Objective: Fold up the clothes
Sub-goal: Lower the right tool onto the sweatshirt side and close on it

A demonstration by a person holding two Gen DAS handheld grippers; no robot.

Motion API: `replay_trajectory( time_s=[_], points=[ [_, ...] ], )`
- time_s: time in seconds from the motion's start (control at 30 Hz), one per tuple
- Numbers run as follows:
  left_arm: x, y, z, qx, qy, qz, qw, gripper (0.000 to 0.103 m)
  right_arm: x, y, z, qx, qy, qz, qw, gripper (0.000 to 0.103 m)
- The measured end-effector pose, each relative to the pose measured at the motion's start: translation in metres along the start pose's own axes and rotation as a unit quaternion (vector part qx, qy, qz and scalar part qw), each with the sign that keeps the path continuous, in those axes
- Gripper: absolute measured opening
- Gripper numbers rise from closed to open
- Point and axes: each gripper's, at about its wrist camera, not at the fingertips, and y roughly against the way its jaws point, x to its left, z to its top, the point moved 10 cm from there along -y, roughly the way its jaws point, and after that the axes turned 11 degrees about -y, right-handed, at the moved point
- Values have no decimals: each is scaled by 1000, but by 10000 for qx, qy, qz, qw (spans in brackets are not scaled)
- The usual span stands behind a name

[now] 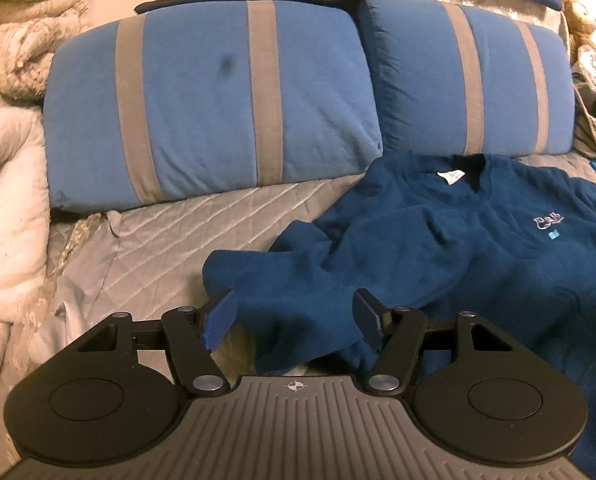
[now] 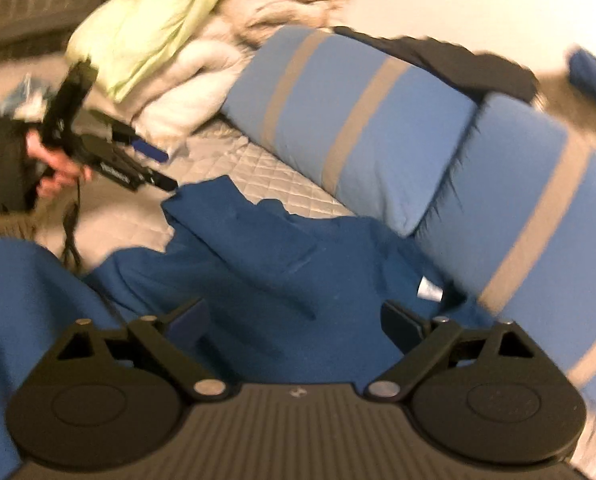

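The sweater [image 1: 458, 248] lay front-up on the quilt [image 1: 178, 232], collar toward the pillows [image 1: 202, 100], its near sleeve [image 1: 282, 280] crumpled and folded back on itself. The left gripper [image 1: 294, 316] hovered over that sleeve with jaws spread, cloth lying between the pads but not pinched. The right gripper [image 2: 294, 324] stood wide apart above the body of the sweater near the collar label [image 2: 430, 290], holding nothing; that view was blurred.

Judged step: taking up the sleeve to fold it inward. To do it well, the left pads should close on the cuff edge, not on a mid-sleeve bunch, and draw it flat before crossing the chest.

The sweater was thick, matte navy knit with a small chest emblem [image 1: 548, 222]. The quilt was grey, diamond-stitched, faintly shiny. The pillows were plump, blue with grey stripes.
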Motion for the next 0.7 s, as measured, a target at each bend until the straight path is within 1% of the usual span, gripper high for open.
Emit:
replay_trajectory(
  time_s=[0.13, 0.23, 0.33, 0.5, 0.57, 0.6, 0.7],
  points=[
    [5, 2, -6, -27, 84, -21, 10000, 63, 7, -34, -1, -24, 788, -230, 9966, 87],
    [9, 4, -9, -59, 129, -10, 9999, 63, 14, -58, -3, -105, 1395, -383, 9894, 84],
    [12, 3, -13, -33, 195, 4, 9998, 63, 23, -83, -10, -106, 1853, -370, 9819, 79],
    [15, -1, -21, 31, 230, -9, 9997, 63, 41, -120, -18, -80, 2364, -344, 9710, 72],
    [15, -2, -23, 35, 232, -20, 9997, 63, 49, -133, -21, -77, 2597, -360, 9650, 70],
    [15, -2, -24, 35, 246, -28, 9997, 63, 54, -139, -23, -81, 2741, -389, 9609, 67],
    [16, -2, -26, 26, 277, -75, 9996, 63, 66, -154, -29, -135, 3154, -482, 9476, 63]
  ],
)
